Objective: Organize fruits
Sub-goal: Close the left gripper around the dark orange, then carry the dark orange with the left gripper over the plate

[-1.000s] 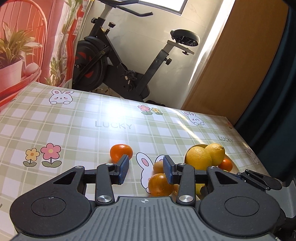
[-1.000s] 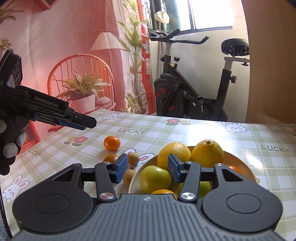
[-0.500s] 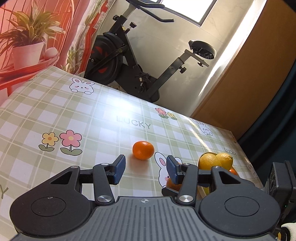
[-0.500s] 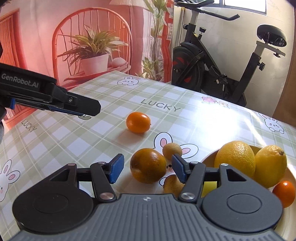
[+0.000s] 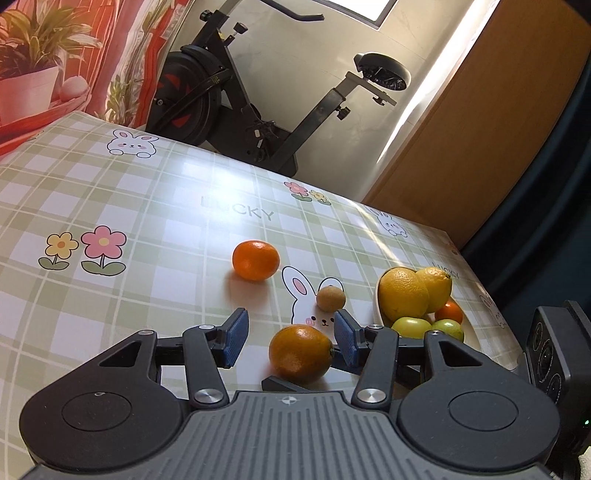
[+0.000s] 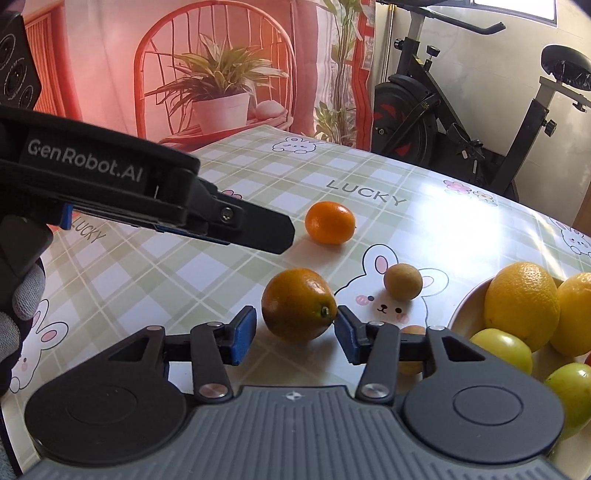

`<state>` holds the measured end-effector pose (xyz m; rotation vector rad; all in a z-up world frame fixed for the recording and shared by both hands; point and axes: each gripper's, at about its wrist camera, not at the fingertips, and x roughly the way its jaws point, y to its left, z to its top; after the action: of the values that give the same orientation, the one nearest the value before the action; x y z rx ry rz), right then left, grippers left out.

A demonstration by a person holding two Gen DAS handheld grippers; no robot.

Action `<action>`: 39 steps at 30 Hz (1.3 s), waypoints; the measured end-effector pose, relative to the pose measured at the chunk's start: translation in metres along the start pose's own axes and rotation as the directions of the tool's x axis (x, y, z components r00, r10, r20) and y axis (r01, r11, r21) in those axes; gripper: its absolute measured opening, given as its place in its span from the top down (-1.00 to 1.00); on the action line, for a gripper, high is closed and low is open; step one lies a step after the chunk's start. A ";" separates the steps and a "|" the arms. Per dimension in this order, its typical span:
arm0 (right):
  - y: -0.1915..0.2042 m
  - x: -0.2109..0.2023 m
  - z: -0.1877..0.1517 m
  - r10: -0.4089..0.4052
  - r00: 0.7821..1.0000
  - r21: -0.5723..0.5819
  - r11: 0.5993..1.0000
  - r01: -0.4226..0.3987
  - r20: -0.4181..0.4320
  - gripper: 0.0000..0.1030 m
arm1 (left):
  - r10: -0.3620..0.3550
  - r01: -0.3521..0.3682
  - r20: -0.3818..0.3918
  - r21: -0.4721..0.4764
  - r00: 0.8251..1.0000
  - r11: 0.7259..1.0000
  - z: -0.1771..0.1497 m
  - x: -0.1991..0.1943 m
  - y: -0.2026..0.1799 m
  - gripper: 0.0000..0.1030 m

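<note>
Both tools gape: right tool (image 6: 295,332) flanks orange (image 6: 298,309), hiding a fruit (image 6: 410,363).

Strong daylight pours in from the window (image 5: 373,7) behind my exercise bike (image 5: 258,99), leaving a washed-out glare patch on the glossy tablecloth (image 6: 461,218) that nearly bleaches the "LUCKY" lettering in my left view. The fruit throws soft shadows toward me, and the orange (image 6: 299,308) nearest my right camera looks dark on its near face. Both fisheye views are sharp at centre but bend the table edges and walls into curves.
</note>
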<state>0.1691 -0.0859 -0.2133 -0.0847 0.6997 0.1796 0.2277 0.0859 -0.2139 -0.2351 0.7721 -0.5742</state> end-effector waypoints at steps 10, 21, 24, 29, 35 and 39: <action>0.005 -0.002 -0.012 0.044 0.997 0.041 0.998 -0.046 0.065 0.09 | 0.013 -0.013 -0.033 -0.008 0.999 1.000 -0.008 0.012 0.003 -0.04; -0.004 -0.004 -0.013 0.046 0.995 0.087 0.995 -0.053 0.083 0.10 | 0.013 -0.013 -0.035 0.017 0.999 1.000 -0.010 0.015 0.000 0.13; -0.006 -0.004 -0.013 0.039 0.995 0.101 0.994 -0.048 0.086 0.09 | 0.011 -0.009 -0.040 0.037 0.999 0.999 -0.013 0.014 -0.004 0.13; -0.006 -0.006 -0.014 0.042 0.995 0.099 0.994 -0.051 0.092 0.12 | 0.041 -0.037 -0.027 0.110 0.999 0.993 -0.022 0.012 -0.018 0.13; -0.007 -0.010 -0.016 0.064 0.993 0.102 0.992 -0.074 0.101 0.15 | 0.058 -0.058 0.002 0.068 0.998 0.996 -0.031 0.003 -0.019 0.13; -0.005 -0.015 -0.018 0.073 0.991 0.090 0.992 -0.084 0.113 0.15 | 0.068 -0.069 0.020 0.058 0.997 0.996 -0.037 -0.006 -0.028 0.13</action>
<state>0.1475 -0.0950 -0.2174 0.0427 0.6017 0.2249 0.1866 0.0668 -0.2247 -0.1590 0.7420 -0.5280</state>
